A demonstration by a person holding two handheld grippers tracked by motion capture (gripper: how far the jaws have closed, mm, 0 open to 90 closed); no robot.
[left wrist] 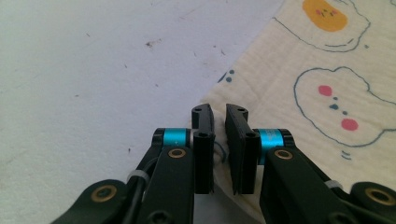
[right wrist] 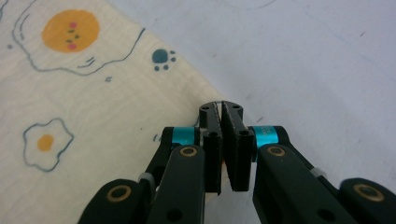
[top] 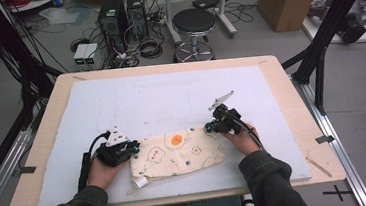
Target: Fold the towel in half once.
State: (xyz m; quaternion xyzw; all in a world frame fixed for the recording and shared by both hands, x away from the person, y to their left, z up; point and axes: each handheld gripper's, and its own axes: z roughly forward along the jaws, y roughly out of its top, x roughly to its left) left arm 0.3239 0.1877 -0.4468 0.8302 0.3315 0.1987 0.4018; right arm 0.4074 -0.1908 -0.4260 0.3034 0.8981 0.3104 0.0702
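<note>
Soft crinkled printed cloth (top: 178,153) on a matt, speckled white foam mat (top: 160,95)

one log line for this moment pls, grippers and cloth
left gripper: jaws at cloth left edge, small gap | right gripper: shut on cloth right edge | cloth: flat on white mat

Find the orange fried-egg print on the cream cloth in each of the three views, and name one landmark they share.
High view: orange egg print near the cloth's far edge, low centre.
Left gripper view: top right corner.
Right gripper view: top left.
Shared landmark: the pale foam mat beside the cloth's edge.
</note>
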